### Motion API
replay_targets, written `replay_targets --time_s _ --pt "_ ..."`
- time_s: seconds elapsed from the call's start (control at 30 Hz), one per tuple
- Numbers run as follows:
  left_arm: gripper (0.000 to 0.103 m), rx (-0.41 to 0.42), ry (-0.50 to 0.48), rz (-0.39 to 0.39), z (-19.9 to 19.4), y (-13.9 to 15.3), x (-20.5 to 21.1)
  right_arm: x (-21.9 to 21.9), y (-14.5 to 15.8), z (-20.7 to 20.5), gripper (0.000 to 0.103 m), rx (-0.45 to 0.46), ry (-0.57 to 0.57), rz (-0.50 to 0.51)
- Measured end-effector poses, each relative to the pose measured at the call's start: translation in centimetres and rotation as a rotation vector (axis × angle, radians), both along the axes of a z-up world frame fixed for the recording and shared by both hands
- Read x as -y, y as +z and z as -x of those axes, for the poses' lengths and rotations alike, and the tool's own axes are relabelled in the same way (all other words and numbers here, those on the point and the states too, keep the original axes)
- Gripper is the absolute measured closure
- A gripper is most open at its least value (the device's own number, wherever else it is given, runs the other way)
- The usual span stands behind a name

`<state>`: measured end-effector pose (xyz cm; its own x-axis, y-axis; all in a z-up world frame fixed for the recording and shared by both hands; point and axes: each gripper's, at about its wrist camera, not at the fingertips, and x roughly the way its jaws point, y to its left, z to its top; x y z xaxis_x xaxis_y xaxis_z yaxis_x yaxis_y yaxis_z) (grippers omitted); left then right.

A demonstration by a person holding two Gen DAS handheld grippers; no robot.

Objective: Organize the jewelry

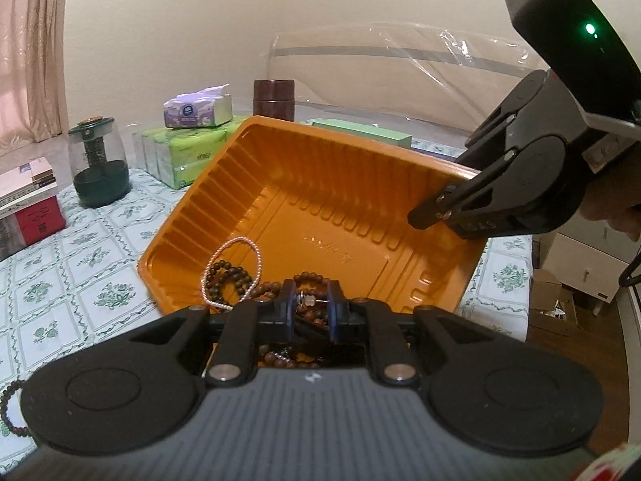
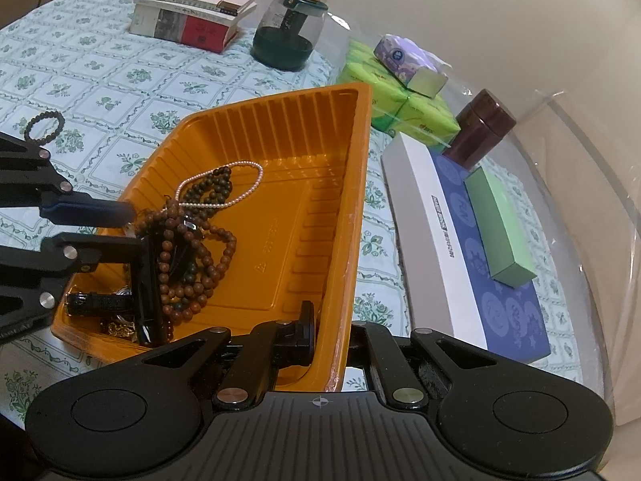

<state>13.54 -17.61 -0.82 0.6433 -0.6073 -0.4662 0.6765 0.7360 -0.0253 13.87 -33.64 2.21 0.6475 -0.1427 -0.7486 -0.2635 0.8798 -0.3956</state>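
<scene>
An orange plastic tray [image 1: 340, 200] is tipped up on the flowered tablecloth. My right gripper [image 2: 330, 340] is shut on the tray's [image 2: 320, 184] side wall, one finger inside and one outside; the left wrist view shows this right gripper [image 1: 430, 216] on the tray's right rim. A pearl bracelet [image 2: 224, 184], brown bead strings [image 2: 192, 280] and a black strap [image 2: 100, 302] lie heaped in the tray's low corner. Over that heap my left gripper [image 1: 311, 292] is shut on a small silver piece [image 1: 308, 300]. From the right wrist view the left gripper [image 2: 128, 226] comes in from the left.
A dark bead bracelet [image 2: 44, 126] lies on the cloth left of the tray. Behind stand stacked books [image 2: 188, 12], a glass jar with a green lid [image 2: 288, 28], tissue packs [image 2: 400, 100], a brown canister [image 2: 478, 128] and a white-and-blue box [image 2: 460, 248] with a green box on it.
</scene>
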Motion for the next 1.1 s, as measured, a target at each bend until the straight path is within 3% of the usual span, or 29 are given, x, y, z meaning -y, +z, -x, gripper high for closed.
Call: replay_targets --time_s 0.17,0.2,0.23,0.53,0.83,1.1 --pt "0.086 0.000 -0.030 -0.001 -0.2 -0.1 0.9 0.1 0.0 0.0 0.099 0.000 -0.001 -0.002" --pt "0.070 -0.005 -0.034 -0.003 -0.2 -0.2 1.0 0.1 0.0 0.0 0.099 0.000 -0.001 -0.002" --pt "0.063 -0.005 -0.032 0.002 -0.1 -0.3 0.9 0.1 0.0 0.0 0.099 0.000 0.000 -0.002" --pt "0.063 -0.007 0.047 0.011 1.0 -1.0 -2.7 0.1 0.0 0.0 0.099 0.001 0.001 0.000" --pt "0.063 -0.022 0.265 -0.022 1.1 -2.3 -10.4 0.1 0.0 0.0 0.099 0.002 0.004 0.003" --pt "0.063 -0.084 0.495 -0.046 -0.7 -3.9 -18.3 -0.2 0.1 0.1 0.099 0.001 0.006 0.015"
